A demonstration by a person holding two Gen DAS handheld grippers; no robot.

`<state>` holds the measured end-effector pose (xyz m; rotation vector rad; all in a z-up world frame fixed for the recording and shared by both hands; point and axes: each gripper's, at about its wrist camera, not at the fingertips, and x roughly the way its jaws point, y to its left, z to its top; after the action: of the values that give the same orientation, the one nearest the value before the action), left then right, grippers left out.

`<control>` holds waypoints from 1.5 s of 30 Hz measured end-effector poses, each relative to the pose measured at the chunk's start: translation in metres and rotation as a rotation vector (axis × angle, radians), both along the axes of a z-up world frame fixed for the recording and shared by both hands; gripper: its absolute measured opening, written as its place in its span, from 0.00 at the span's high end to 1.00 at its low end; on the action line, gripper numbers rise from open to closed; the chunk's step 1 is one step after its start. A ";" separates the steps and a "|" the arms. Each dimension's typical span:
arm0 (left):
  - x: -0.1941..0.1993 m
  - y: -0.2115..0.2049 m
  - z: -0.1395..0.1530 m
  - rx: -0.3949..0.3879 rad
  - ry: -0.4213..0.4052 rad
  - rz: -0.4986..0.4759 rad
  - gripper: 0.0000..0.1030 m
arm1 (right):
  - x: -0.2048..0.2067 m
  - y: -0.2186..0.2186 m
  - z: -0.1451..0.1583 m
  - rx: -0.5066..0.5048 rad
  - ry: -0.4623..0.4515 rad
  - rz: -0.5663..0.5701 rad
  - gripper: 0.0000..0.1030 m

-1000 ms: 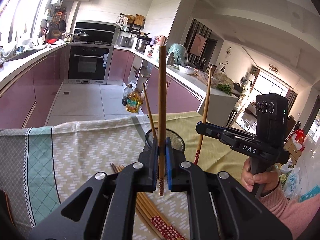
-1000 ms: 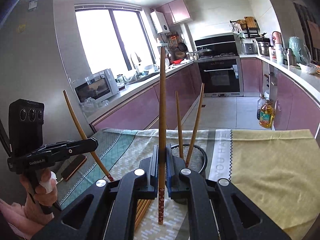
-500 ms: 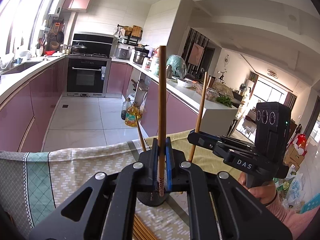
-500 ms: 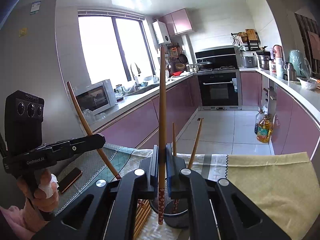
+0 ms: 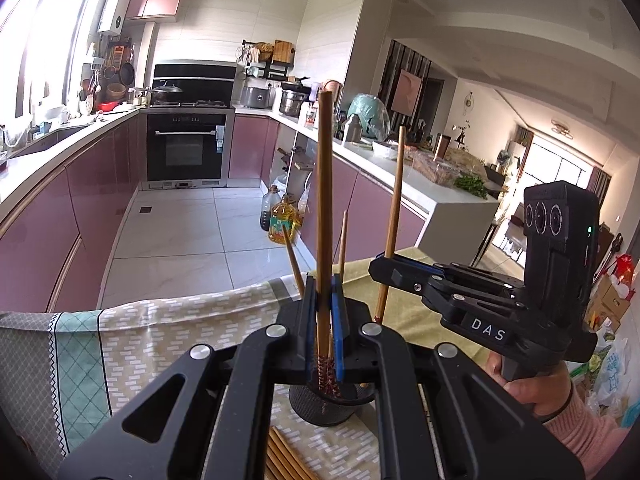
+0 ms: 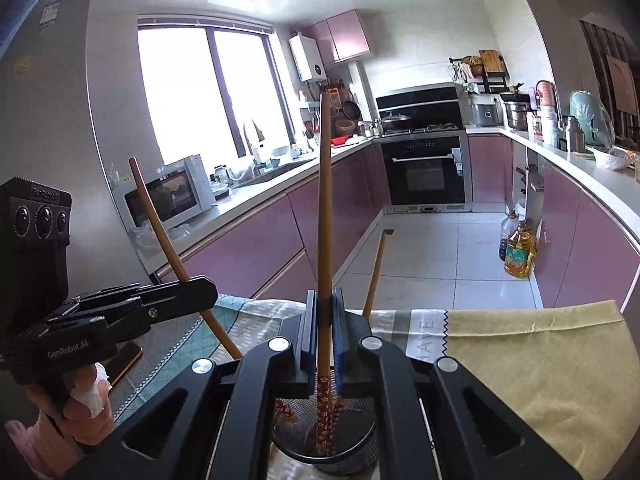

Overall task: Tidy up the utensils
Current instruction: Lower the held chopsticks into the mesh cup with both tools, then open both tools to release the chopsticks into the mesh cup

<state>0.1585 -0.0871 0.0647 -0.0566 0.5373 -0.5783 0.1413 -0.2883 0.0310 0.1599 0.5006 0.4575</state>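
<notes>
Two tools each pinch a single wooden chopstick upright. In the left wrist view, the left tool (image 5: pixel 325 320) at lower centre is clenched on its chopstick (image 5: pixel 323 208), whose patterned red end hangs over the black mesh holder (image 5: pixel 324 406) just below the jaws. At right of that frame, the right tool (image 5: pixel 380 272) grips another chopstick (image 5: pixel 394 216). In the right wrist view, that chopstick's (image 6: pixel 324 220) red end dips inside the holder (image 6: pixel 352 460), beside two chopsticks already standing there. Loose chopsticks (image 5: pixel 286 458) lie on the cloth-covered tabletop (image 5: pixel 120 344) at bottom centre.
</notes>
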 end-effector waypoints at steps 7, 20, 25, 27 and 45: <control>0.003 -0.012 -0.021 0.063 0.052 -0.040 0.93 | 0.004 0.003 -0.018 -0.035 0.066 0.011 0.94; 0.020 -0.023 -0.045 0.127 0.116 -0.069 0.93 | 0.014 0.010 -0.043 -0.091 0.189 0.036 0.92; 0.028 -0.027 -0.053 0.132 0.136 -0.053 0.92 | 0.015 0.007 -0.043 -0.076 0.195 0.021 0.92; 0.031 -0.027 -0.055 0.131 0.140 -0.047 0.92 | 0.013 0.006 -0.042 -0.066 0.193 0.019 0.87; -0.012 0.022 -0.065 0.052 0.114 -0.007 0.67 | -0.030 0.007 -0.022 -0.023 0.104 0.072 0.60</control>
<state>0.1463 -0.0650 -0.0007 -0.0387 0.6637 -0.5703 0.1115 -0.2811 0.0093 0.1440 0.6151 0.5157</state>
